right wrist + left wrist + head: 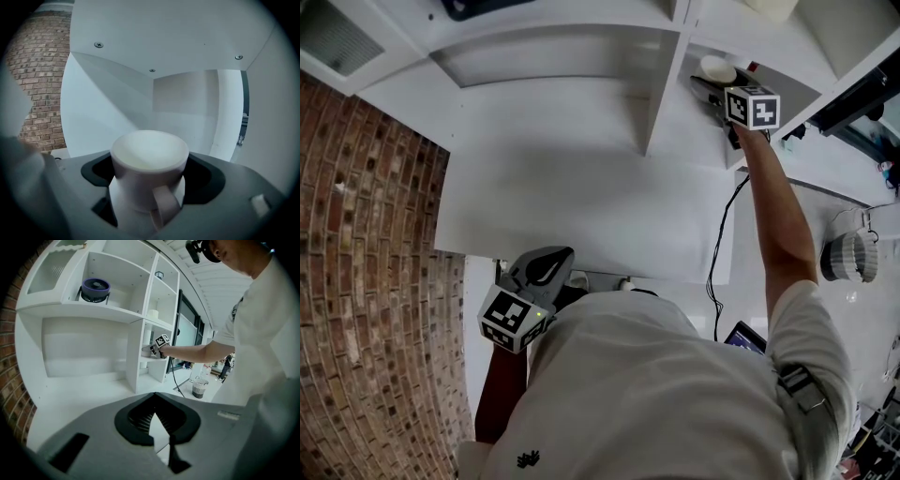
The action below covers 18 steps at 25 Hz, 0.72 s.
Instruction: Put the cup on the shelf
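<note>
A white cup point(149, 161) with its handle turned toward the camera sits between the jaws of my right gripper point(715, 87), which is shut on it. In the head view the cup point(717, 67) is inside a right-hand compartment of the white shelf unit point(664, 89), with my right arm stretched out to it. The right gripper view shows the compartment's back wall point(187, 105) and ceiling close around the cup. My left gripper point(546, 267) hangs low by my body, shut on nothing, its jaw tips together point(154, 401).
A brick wall point(366, 281) runs along the left. A dark round device point(95, 289) stands in an upper compartment, and a white object point(153, 314) in another. A striped basket point(848, 256) sits on the floor at right. A black cable point(717, 248) hangs down the shelf side.
</note>
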Each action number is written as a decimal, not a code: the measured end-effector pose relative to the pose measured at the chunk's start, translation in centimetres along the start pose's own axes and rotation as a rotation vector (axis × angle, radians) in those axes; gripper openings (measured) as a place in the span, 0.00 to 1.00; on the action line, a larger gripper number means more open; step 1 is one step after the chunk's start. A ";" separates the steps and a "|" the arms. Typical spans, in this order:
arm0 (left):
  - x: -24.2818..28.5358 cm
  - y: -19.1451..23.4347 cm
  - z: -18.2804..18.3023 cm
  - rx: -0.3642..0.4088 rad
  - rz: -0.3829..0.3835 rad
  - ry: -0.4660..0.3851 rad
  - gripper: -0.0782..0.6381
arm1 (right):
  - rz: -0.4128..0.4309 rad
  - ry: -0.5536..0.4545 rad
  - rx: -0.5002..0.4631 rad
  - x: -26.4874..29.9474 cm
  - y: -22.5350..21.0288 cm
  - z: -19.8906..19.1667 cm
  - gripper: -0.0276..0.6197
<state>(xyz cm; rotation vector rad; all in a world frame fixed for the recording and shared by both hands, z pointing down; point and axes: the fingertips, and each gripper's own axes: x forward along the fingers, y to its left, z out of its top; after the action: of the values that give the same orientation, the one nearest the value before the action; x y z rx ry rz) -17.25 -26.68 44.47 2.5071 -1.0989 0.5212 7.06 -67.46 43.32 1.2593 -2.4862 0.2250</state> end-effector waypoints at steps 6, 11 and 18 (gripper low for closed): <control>-0.2 0.1 -0.4 0.030 0.000 0.038 0.12 | 0.006 -0.014 -0.013 0.1 -0.1 -0.1 0.74; 0.1 -0.1 -0.4 0.063 -0.011 0.055 0.12 | -0.006 -0.019 -0.009 -0.6 -0.3 -0.7 0.77; 0.6 -0.8 -0.4 0.063 -0.032 0.060 0.12 | -0.032 -0.033 -0.001 -2.3 -0.6 -1.5 0.76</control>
<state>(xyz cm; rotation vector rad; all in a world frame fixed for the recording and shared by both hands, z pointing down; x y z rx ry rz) -16.32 -26.39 44.94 2.5410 -1.0339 0.6274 9.15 -65.65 43.88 1.3119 -2.4913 0.1959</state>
